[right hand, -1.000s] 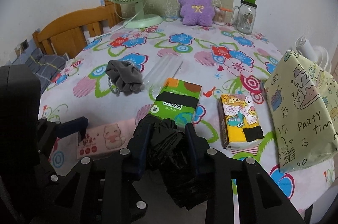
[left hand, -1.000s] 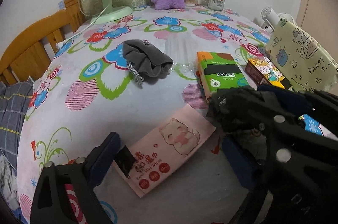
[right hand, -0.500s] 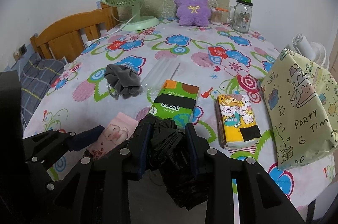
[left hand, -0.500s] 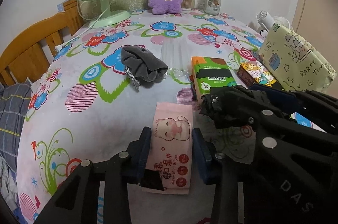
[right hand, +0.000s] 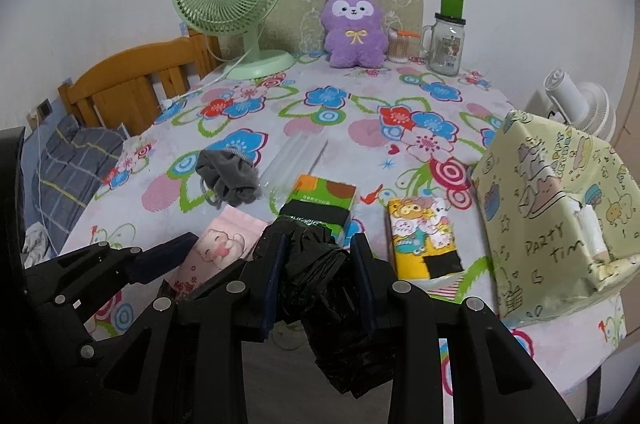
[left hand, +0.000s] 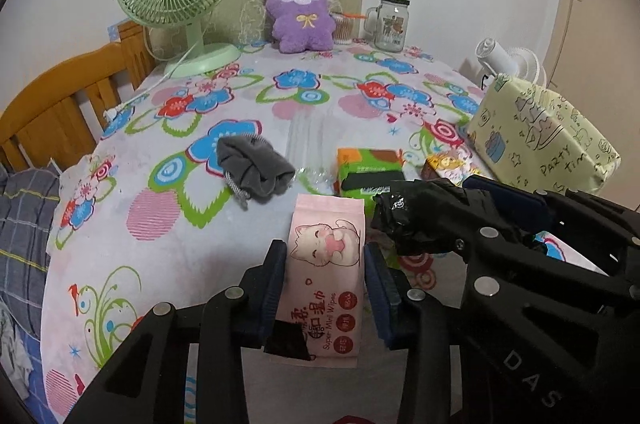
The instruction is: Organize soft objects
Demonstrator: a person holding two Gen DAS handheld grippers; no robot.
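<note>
My left gripper (left hand: 325, 264) is shut on a pink wet-wipes pack (left hand: 326, 256) with a cat print, held just above the flowered tablecloth (left hand: 192, 240). Beside it on the right, my right gripper (right hand: 320, 260) is shut on a crumpled black plastic bag (right hand: 332, 288). That bag (left hand: 420, 216) also shows at the right of the left wrist view, and the pink pack (right hand: 216, 244) at the lower left of the right wrist view. On the cloth lie a grey sock bundle (left hand: 252, 164), a green tissue pack (right hand: 320, 204) and a yellow cartoon tissue pack (right hand: 424, 236).
A purple plush (right hand: 354, 28), a green fan (right hand: 232, 4), a glass jar mug (right hand: 446, 40) and a cotton-swab cup (right hand: 398, 44) stand at the back. A yellow "party time" bag (right hand: 556, 208) sits at the right edge. A clear plastic sleeve (right hand: 296, 156) lies mid-table. A wooden bed frame (right hand: 132, 80) is left.
My left gripper went from open beside the slanted pink pack to shut on it, and the pack now points straight ahead and is lifted a little. The right gripper rose slightly with the black bag.
</note>
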